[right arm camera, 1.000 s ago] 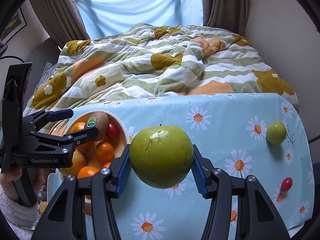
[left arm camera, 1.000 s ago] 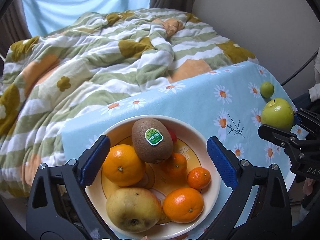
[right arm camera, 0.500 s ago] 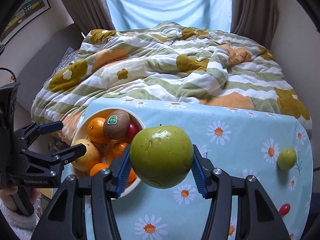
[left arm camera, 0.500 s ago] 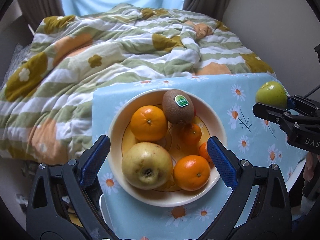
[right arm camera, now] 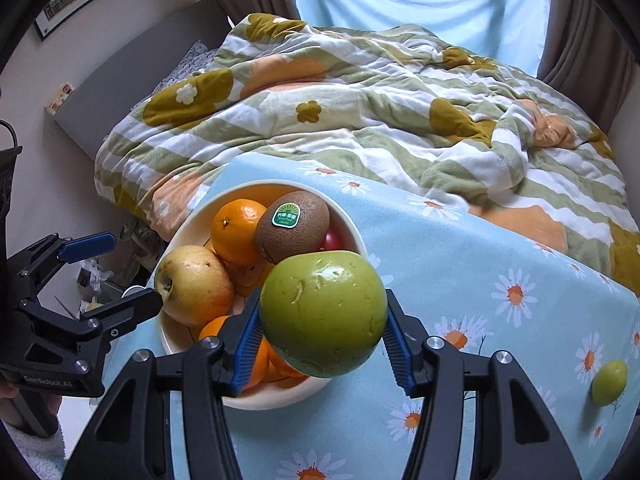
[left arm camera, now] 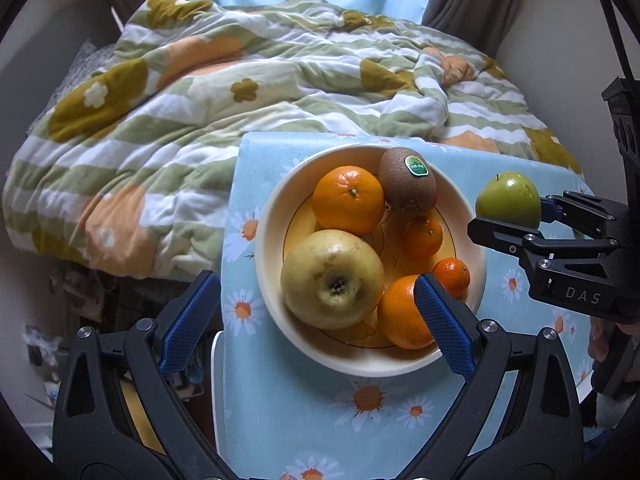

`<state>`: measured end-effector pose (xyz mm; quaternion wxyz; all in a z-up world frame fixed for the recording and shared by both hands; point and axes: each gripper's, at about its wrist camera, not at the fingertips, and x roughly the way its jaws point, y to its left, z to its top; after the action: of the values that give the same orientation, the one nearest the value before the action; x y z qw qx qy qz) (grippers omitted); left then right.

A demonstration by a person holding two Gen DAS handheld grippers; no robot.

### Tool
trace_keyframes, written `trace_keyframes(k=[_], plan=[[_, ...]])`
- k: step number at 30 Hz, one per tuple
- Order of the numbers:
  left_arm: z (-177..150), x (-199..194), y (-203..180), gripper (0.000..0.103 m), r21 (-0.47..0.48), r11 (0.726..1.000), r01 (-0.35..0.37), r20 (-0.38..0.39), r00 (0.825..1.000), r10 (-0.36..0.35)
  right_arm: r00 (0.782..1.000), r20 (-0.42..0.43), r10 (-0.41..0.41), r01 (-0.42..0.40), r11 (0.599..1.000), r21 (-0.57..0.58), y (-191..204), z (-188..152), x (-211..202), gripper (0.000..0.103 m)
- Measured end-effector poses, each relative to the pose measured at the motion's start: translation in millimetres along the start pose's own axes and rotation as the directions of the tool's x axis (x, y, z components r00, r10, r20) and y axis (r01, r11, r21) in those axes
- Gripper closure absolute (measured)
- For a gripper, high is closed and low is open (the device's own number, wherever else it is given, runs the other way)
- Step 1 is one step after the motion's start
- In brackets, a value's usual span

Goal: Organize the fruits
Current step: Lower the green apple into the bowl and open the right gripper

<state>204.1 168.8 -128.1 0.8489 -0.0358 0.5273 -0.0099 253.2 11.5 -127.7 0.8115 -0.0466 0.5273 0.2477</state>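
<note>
- Right fingers [right arm camera: 322,330] clamped on green apple [right arm camera: 323,312], hovering just above near rim of bowl [right arm camera: 356,236].
- Could roll out if released here: bowl already piled with kiwi [right arm camera: 294,226], oranges, yellow apple [right arm camera: 194,286]; little bare room.
- Could knock kiwi, just beyond fingers.
- Left fingers [left arm camera: 316,320] wide, empty, straddling bowl's near edge; crowding risk.
- Small green fruit [right arm camera: 609,377] waiting on surface [right arm camera: 460,264], well right of fingers; bed [right arm camera: 360,100] beyond.

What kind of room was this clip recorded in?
Most likely a bedroom at home: a bed with a rumpled flower-print quilt fills the background, curtains frame a window behind it, and the fruit bowl sits on a small table with a daisy tablecloth.
</note>
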Motion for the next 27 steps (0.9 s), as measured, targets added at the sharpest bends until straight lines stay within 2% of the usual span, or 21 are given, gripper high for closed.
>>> trace_keyframes(k=[10,13,15,16,17,27], plan=[[-16,5,-6,0.0,0.012,1.0,-0.019,-0.018,1.0,0.019,0.999,-0.032,0.013,-0.014,1.0,-0.016,0,-5,19,0.052],[-19,3,-5,0.0,0.002,1.0,0.008,-0.003,1.0,-0.008,1.0,-0.025,0.007,-0.007,1.0,-0.016,0,-5,20,0.051],[-20,0,-4,0.0,-0.004,1.0,0.013,0.005,1.0,-0.013,1.0,0.012,0.019,-0.019,1.0,-0.02,1,-5,13,0.04],[-21,0,-4,0.0,-0.003,1.0,0.007,0.007,1.0,-0.007,0.999,0.029,0.021,-0.02,0.999,-0.026,2,-5,10,0.025],[-21,-1,-4,0.0,-0.001,1.0,0.001,0.009,1.0,-0.001,0.999,0.042,0.015,-0.013,0.999,-0.031,3,-4,7,0.015],[-24,-14,-1,0.0,0.02,1.0,-0.001,0.024,1.0,0.001,0.995,0.095,-0.018,0.019,1.0,-0.004,6,-11,-11,0.011]])
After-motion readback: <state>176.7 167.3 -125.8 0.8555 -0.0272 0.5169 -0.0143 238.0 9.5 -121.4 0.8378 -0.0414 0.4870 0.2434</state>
